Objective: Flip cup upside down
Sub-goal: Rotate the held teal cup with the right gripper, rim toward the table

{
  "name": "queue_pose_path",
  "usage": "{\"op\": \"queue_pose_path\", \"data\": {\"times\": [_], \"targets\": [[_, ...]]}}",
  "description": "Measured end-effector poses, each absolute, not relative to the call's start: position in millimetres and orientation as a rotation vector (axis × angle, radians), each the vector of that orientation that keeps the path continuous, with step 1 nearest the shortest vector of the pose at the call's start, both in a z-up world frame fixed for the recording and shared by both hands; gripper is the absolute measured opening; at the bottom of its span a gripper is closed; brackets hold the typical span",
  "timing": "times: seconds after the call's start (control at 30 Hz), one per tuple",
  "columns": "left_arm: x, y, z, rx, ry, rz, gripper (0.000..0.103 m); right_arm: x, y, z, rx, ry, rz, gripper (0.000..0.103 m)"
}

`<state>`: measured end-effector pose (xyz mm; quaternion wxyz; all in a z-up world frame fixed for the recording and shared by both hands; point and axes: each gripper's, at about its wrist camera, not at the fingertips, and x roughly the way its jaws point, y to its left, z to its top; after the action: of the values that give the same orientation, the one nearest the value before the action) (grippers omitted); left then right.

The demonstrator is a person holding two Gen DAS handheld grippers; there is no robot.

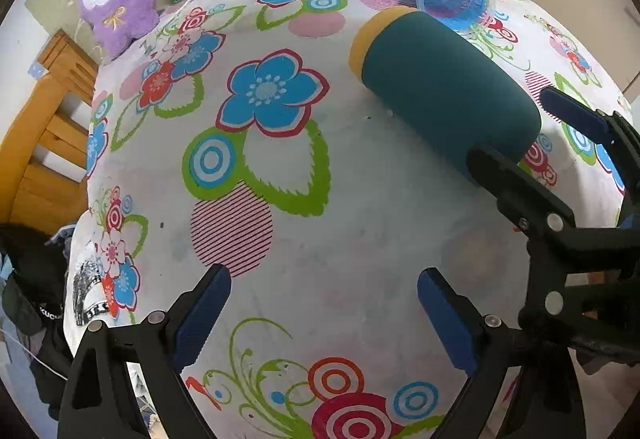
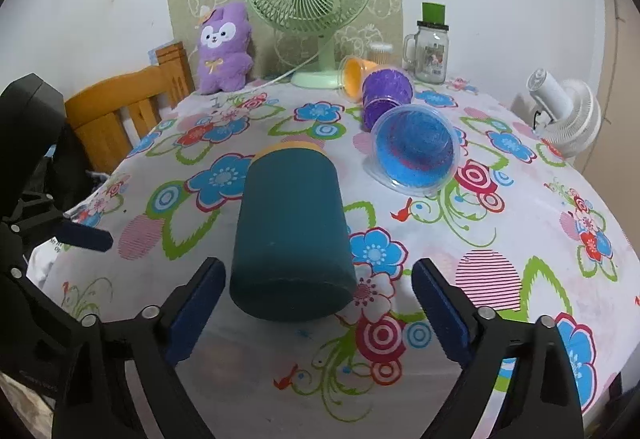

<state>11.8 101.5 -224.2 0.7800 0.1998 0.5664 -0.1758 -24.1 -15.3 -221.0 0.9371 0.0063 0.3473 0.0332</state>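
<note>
- Lying on its side on the floral tablecloth [image 2: 520,207], the dark teal cup [image 2: 290,239] points its flat base toward the right wrist camera and its yellow-banded rim [image 2: 292,147] away toward the back of the table.
- Right gripper [image 2: 320,303] is spread wide, holding nothing; the cup's base sits between its blue pads [image 2: 200,303], nearer the left one, and I cannot tell if it touches.
- Left gripper [image 1: 324,315] is likewise wide open and empty, hovering over bare cloth well to the side of the cup [image 1: 448,95].
- Behind the cup, a clear blue cup [image 2: 414,153] lies tipped with its mouth facing the camera; a purple cup [image 2: 386,95] and an orange cup [image 2: 356,75] lie on their sides beyond it.
- At the back stand a green fan [image 2: 310,11], a purple plush toy [image 2: 224,47] and a glass jar mug [image 2: 430,55] with a green cap.
- A white fan [image 2: 564,111] sits at the right edge; a wooden chair [image 2: 128,107] stands at the left.
</note>
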Motion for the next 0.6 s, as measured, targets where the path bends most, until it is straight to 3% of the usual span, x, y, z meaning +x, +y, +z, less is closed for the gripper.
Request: {"op": "queue_pose_path", "data": {"times": [0.23,0.37,0.43,0.6], "targets": [[13.4,103.0,-229.5,0.469,1.194,-0.438,0.096,-25.8,-8.4,-230.6,0.014,0.694,0.059,0.081],[16.2,102.1,-230.1,0.469,1.189,-0.475,0.096,-26.5,-5.9,-228.7,-0.007,0.662,0.053,0.079],[16.6,101.5,-230.3,0.471,1.189,-0.487,0.096,-25.4,-5.4,-229.6,-0.005,0.671,0.067,0.070],[17.6,98.2,-231.3,0.479,1.190,-0.507,0.096,-24.6,-6.0,-228.0,-0.002,0.675,0.067,0.070]]}}
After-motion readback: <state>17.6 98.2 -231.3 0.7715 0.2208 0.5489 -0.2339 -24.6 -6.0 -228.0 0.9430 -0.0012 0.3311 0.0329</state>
